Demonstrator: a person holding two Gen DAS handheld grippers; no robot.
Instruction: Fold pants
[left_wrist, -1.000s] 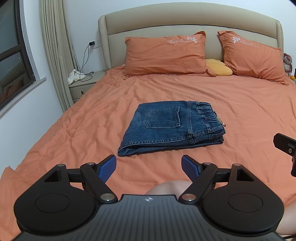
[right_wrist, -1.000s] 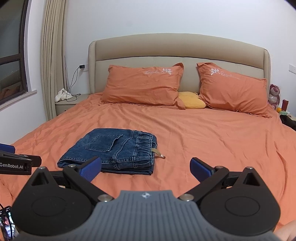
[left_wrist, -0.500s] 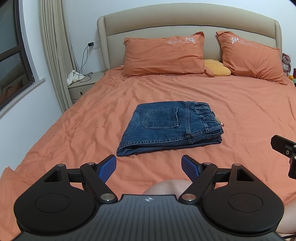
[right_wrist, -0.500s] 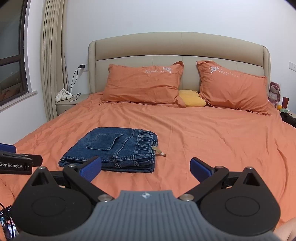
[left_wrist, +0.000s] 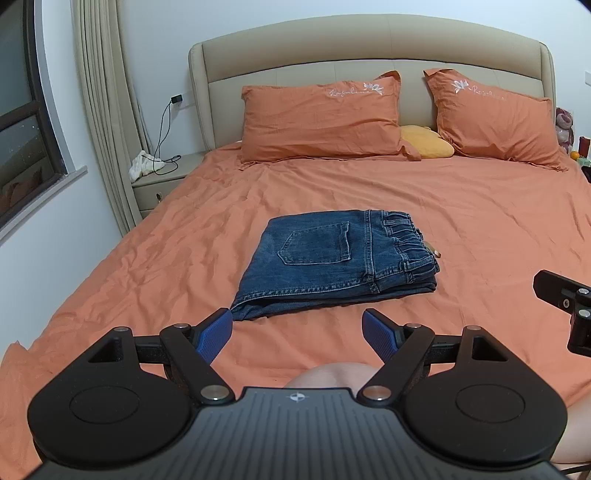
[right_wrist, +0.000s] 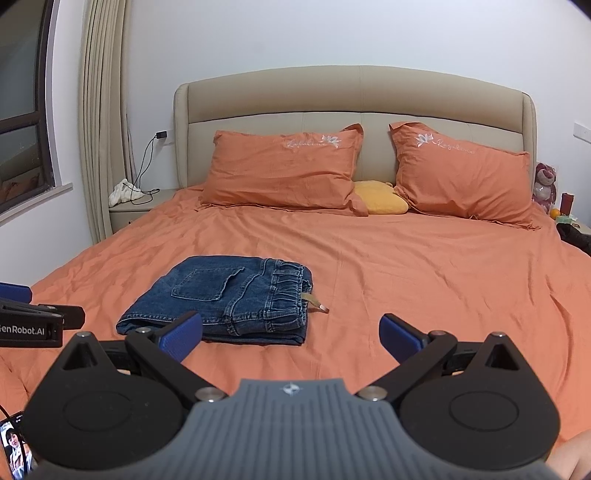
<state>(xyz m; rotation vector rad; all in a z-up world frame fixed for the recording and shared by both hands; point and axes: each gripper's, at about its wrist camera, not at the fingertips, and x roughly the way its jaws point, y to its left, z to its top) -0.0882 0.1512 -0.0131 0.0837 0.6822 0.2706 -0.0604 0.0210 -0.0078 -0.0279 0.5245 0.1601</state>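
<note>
the jeans lie folded into a compact stack on the orange bed, back pocket up, waistband toward the right, folded edge toward the near left. by the look of it the folding is done or nearly so. the left gripper hovers short of the stack's near edge with its jaws spread and nothing between them; the right gripper is likewise spread wide and empty, off to the stack's right and apart from it.

if any step remains, it is likely a last tidy: the layers at the near left corner gape a little, so a light press there would serve better than any pinch that could drag the top layer askew. both tools should come away upward, not across the denim.

the right wrist view shows a tan tag poking out beside the waistband, and a phone at the lower left corner. only the left view shows the gaping corner clearly, and a bare knee beneath the tool.
</note>
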